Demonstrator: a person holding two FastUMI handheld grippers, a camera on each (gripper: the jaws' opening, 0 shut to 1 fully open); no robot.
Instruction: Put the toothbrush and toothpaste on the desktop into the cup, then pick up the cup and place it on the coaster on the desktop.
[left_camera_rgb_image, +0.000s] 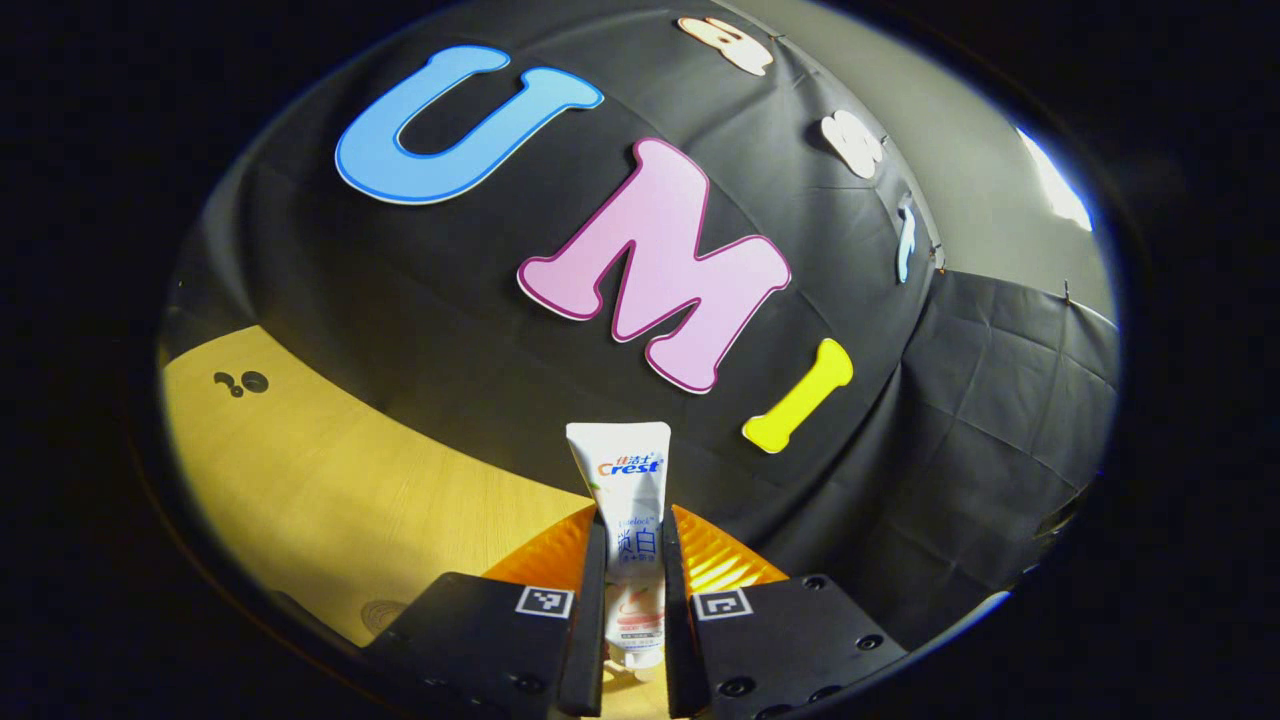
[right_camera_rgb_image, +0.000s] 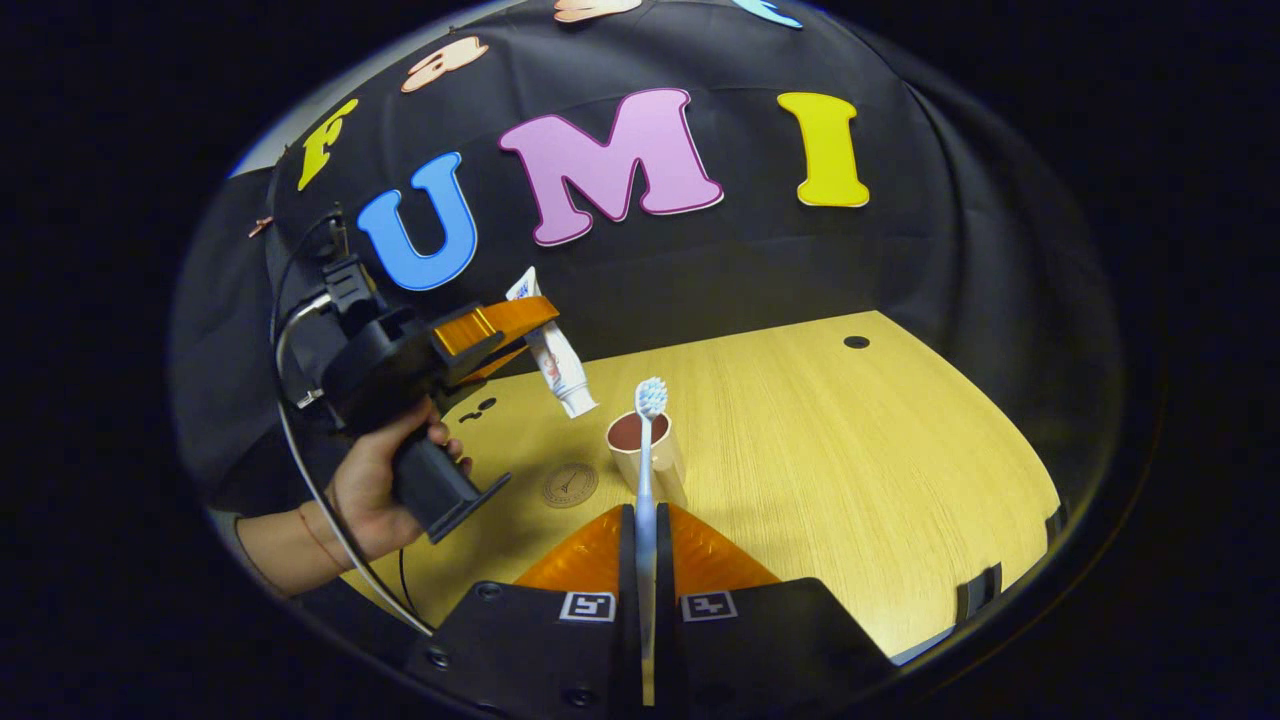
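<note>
Both tongs loaded, we note: the left gripper (left_camera_rgb_image: 634, 560) has its fingers closed down onto the toothpaste (left_camera_rgb_image: 625, 500), one finger against each flat side of the tube, which stands up between them with its crimped end rising past the fingertips and its cap end down near the gripper body. From the right gripper view we see that same left gripper (right_camera_rgb_image: 515, 322) held aloft in a hand (right_camera_rgb_image: 375, 480), well left of and above our right gripper, the toothpaste (right_camera_rgb_image: 552, 350) slanting down out of its fingers with the cap lowest, clear of the desktop (right_camera_rgb_image: 850, 450). Our right gripper (right_camera_rgb_image: 646, 540) is clamped narrow on the toothbrush (right_camera_rgb_image: 647, 470), handle pinched between both fingers, bristle head pointing forward and up beyond the tips. Just ahead of the right fingertips stands the cup (right_camera_rgb_image: 650, 455), upright on the desktop, dark inside; the toothbrush shaft crosses in front of it, and we cannot tell whether they touch. Left of the cup and slightly nearer us lies the coaster (right_camera_rgb_image: 570, 485), a flat round disc, bare, apart from the cup
</note>
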